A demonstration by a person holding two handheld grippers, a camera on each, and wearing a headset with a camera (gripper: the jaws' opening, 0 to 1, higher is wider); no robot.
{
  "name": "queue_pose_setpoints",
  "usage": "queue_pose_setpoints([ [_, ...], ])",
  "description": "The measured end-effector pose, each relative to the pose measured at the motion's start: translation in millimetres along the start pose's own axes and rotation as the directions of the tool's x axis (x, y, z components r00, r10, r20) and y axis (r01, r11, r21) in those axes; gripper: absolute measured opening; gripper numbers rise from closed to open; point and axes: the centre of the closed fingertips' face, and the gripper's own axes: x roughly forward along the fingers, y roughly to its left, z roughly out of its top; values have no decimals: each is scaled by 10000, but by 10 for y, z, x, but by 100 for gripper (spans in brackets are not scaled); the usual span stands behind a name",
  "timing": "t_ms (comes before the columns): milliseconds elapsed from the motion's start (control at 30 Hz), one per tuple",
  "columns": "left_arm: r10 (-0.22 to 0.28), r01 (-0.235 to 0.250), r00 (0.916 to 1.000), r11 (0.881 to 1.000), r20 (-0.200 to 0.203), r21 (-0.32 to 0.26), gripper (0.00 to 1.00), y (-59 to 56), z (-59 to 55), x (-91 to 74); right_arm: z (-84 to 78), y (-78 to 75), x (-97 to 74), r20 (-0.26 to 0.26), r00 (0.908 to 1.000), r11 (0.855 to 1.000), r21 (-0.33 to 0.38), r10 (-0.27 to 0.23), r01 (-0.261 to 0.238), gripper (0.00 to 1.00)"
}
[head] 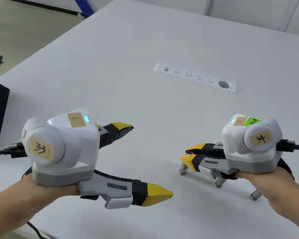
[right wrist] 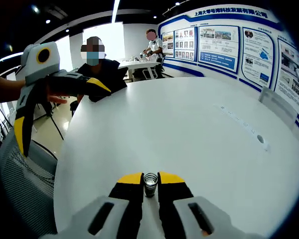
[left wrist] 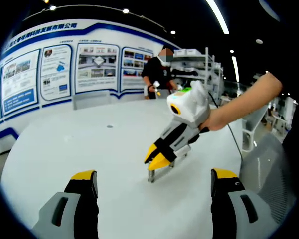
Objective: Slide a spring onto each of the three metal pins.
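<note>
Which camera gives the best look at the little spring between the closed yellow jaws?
The right gripper view: the spring sits close up, end-on, between the right gripper's tips. The left gripper view shows the spring small and side-on, below those tips. The head view shows it tiny, by the tips.

Bright overhead light, fisheye edge distortion.
</note>
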Motion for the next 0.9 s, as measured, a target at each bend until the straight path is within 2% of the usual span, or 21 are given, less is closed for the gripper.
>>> queue_pose_setpoints([
  [67,13,-9,9998,9999,204,-155,96,-6,30,4,-22,11,16,-11,10000,9999,125,4,-3,12],
  [133,-52,55,9998,9999,202,-134,96,-25,22,7,-52,17,32,-91,10000,9999,100,-10,11,12],
  [233,70,-61,9997,9992,-229,390,95,-26,-61,9,-75,8,50,-121,9999,9998,188,-53,55,12],
  [367,3,-2,10000,9999,-90,133,95,-52,-51,13,-102,8,70,-198,9998,9998,183,-72,76,12],
  [467,110,-109,9999,9998,-73,148,95,-32,-54,6,-115,7,80,-249,9997,9999,152,-78,82,12],
  [567,128,-126,9999,9998,106,-175,92,-20,-33,-11,-129,13,88,-278,9996,9998,190,-83,88,12],
  [900,212,-214,9997,9997,-157,-140,93,-29,-94,-27,-129,18,83,-233,9997,9994,350,-62,70,12],
])
